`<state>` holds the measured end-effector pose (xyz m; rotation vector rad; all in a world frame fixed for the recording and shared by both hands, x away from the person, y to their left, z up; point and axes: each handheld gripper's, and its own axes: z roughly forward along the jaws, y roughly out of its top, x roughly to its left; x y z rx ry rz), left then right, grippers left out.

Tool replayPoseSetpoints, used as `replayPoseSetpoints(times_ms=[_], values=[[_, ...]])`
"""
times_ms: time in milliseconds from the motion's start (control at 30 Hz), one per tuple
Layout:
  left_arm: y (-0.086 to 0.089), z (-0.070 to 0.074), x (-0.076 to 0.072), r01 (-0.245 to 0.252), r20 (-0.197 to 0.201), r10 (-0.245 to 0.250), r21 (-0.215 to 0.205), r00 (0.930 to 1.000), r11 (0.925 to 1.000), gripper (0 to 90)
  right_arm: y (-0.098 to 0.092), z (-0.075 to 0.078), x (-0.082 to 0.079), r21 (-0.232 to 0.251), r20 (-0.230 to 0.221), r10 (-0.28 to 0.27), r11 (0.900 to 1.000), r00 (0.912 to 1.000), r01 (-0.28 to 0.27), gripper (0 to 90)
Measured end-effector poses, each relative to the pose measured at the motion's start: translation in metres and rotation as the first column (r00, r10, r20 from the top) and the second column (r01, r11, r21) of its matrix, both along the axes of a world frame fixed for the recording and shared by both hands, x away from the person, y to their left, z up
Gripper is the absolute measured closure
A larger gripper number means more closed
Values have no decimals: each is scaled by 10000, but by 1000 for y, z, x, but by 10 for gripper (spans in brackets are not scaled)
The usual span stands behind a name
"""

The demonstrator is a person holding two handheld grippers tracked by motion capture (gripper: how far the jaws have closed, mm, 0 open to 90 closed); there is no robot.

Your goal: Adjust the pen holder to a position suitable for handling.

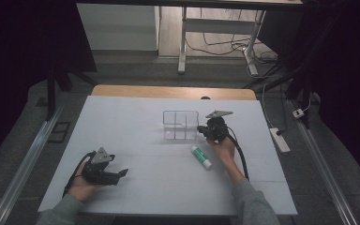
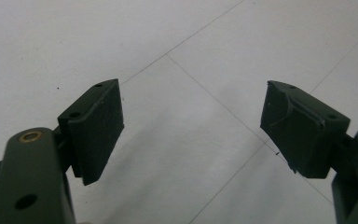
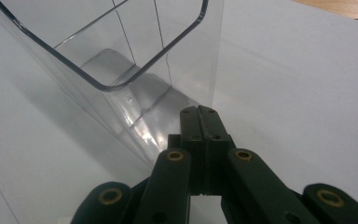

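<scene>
Fingers (image 3: 199, 122) closed, touching clear container (image 3: 121, 65) wall

Both tools matte black, left tool (image 1: 122, 173) lower left, right tool (image 1: 199, 131) mid-frame. Grey three-cornered plate (image 1: 219, 113) on top of each, black cable (image 1: 240, 157) trailing. Brass-coloured pivot pins (image 3: 175, 155) on linkage arms, flat rectangular pads (image 2: 98, 128). Grey-green sleeves (image 1: 255, 204) at bottom edge.
</scene>
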<state>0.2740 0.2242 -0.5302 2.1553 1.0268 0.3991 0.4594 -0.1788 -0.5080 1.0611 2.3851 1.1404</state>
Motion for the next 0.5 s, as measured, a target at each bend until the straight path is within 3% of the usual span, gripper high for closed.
replayPoseSetpoints(times_ms=[500], values=[[-1,-1,1,63,-62,-62,81,10000,9999,210,18,1,-3,-136,-6,478,9988,9989,-478,893]])
